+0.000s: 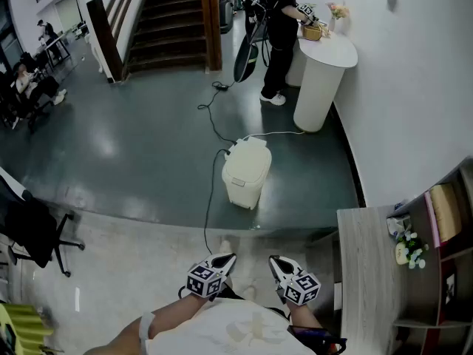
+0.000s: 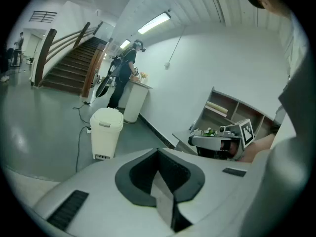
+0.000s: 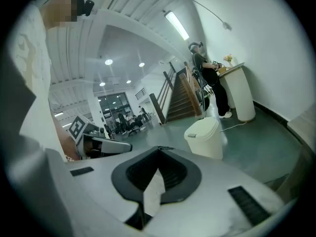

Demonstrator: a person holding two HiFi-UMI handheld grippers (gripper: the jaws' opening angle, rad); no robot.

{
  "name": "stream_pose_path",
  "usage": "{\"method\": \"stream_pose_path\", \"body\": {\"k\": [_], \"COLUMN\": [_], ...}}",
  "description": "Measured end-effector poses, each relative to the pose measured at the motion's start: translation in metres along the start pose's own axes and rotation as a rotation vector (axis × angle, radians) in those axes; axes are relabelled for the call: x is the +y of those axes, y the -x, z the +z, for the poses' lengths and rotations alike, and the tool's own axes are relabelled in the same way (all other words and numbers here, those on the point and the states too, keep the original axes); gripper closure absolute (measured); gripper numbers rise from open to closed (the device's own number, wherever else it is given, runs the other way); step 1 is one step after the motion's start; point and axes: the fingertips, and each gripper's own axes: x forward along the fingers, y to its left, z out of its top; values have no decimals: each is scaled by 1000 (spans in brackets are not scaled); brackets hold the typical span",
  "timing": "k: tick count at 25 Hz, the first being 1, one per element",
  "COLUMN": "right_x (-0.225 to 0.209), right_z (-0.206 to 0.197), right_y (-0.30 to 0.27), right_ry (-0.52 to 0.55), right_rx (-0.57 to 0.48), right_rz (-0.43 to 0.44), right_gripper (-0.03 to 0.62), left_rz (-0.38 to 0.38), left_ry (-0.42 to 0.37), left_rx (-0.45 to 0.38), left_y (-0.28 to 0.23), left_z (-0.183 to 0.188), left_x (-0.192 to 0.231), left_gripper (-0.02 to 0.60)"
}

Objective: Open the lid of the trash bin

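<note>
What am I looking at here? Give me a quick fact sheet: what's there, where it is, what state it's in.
Place: indoor hall, dark floor, staircase at the back
Trash bin: cream, upright on the floor, ahead of the person
Lid: shut
Cable: runs along the floor beside the bin
Left gripper: held near the body, jaws together, nothing in them
Right gripper: the same, well short of the bin
Bystander: stands at a white round stand

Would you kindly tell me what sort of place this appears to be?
Probably an office lobby or open workspace: a wide staircase, a tall white counter, and people seated at the far left.
</note>
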Motion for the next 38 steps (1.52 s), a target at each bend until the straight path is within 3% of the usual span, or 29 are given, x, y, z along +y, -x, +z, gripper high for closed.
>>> {"method": "stream_pose_path", "body": {"k": [15,38], "right_x": [11,6], "right_z": [2,-2], "right_y": [12,18], "right_ry": [17,8], "right_rx": [-30,-28], "right_rz": [-7,1], "right_gripper": [588,588], "left_rz": [49,66], "left_ry": [12,-12], "left_rx": [-55,-42], "left_y": [27,22], "left_z": [-10,-11], "left_x": [0,-15], "left_gripper": [568,568]}}
